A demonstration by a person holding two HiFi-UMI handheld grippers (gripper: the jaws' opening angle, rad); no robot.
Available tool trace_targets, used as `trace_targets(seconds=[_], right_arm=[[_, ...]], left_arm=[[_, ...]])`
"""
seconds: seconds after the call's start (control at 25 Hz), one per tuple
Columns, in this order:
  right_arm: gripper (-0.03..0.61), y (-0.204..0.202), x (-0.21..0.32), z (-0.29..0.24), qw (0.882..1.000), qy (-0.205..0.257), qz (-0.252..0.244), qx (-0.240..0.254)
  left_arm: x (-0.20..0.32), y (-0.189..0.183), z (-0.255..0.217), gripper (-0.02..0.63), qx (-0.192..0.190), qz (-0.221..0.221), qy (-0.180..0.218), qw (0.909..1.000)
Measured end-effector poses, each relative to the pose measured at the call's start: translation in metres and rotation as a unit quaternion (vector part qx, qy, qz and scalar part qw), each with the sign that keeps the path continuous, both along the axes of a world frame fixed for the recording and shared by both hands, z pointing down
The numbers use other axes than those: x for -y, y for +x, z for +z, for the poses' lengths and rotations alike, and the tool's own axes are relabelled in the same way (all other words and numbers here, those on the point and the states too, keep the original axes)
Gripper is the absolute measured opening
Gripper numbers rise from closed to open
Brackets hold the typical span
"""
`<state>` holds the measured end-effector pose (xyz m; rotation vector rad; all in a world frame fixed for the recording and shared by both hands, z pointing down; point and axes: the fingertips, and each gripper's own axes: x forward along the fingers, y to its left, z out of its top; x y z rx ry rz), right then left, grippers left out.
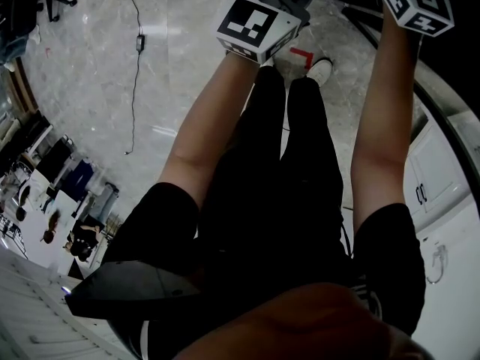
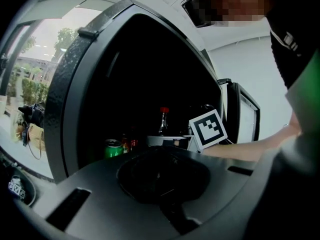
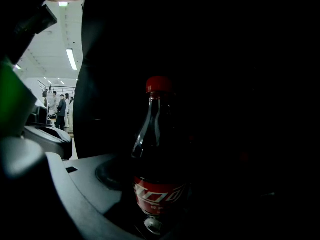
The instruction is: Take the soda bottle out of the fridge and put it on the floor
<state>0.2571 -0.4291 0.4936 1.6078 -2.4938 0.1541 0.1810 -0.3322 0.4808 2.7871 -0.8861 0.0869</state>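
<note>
**A:** What does the soda bottle (image 3: 157, 154) look like?

**B:** It is clear, with dark cola inside. It has 1 red cap (image 3: 159, 84) and 1 red label (image 3: 159, 196) with white lettering low on the body. It stands upright and very close, at the lower middle of the right gripper view.

**A:** Where is it?

**B:** Inside the fridge (image 2: 135, 79). The dark opening fills the middle of the left gripper view, edged in dark grey on the left. There the bottle shows small near the frame's centre, cap uppermost.

**A:** And the floor (image 1: 150, 66)?

**B:** It is pale grey, marbled and glossy, across the upper left of the head view.
</note>
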Motion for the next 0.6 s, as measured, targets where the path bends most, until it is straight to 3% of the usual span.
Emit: trace_targets(seconds=[0.4,0.6], right_arm=[[0.319,-0.043,-0.061,-0.025,0.997,0.025,-0.064,0.019],[0.319,-0.074,-0.105,-0.03,0.992,0.027,-0.123,0.029]], left_arm=[[-0.03,-0.031,0.002,0.002,0.014,-0.044,-0.01,0.9989],[-0.053,-0.059,-0.007,0.0,-0.001,-0.079,0.007,0.9968]])
